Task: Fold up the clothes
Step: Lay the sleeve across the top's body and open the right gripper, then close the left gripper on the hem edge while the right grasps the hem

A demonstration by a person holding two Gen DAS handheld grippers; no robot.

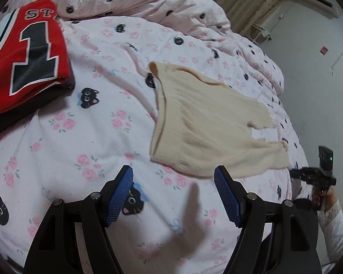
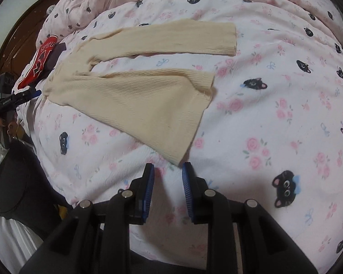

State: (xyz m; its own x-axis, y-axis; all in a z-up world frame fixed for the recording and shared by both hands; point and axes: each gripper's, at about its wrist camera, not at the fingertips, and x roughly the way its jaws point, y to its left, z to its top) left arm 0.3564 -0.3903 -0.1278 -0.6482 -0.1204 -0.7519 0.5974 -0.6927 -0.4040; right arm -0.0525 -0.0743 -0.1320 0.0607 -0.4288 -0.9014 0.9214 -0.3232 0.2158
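At upper left, a red jersey (image 1: 27, 52) lies folded; mid-frame, the cream sweater (image 2: 135, 96) awaits folding, left gripper (image 1: 173, 196) and right gripper (image 2: 168, 189) both apart, empty.

Red jersey (image 1: 27, 52) cut off at the left edge, lettering readable only as "ST" and a big "1"; tiny and illegible in the right wrist view (image 2: 40, 61); dark garment (image 1: 45, 96) mostly hidden beneath it (kind impossible to tell); cream sweater (image 1: 208, 118) motion-blurred along its near hem.

likely a home bedroom: cat-print quilt (image 2: 274, 118)
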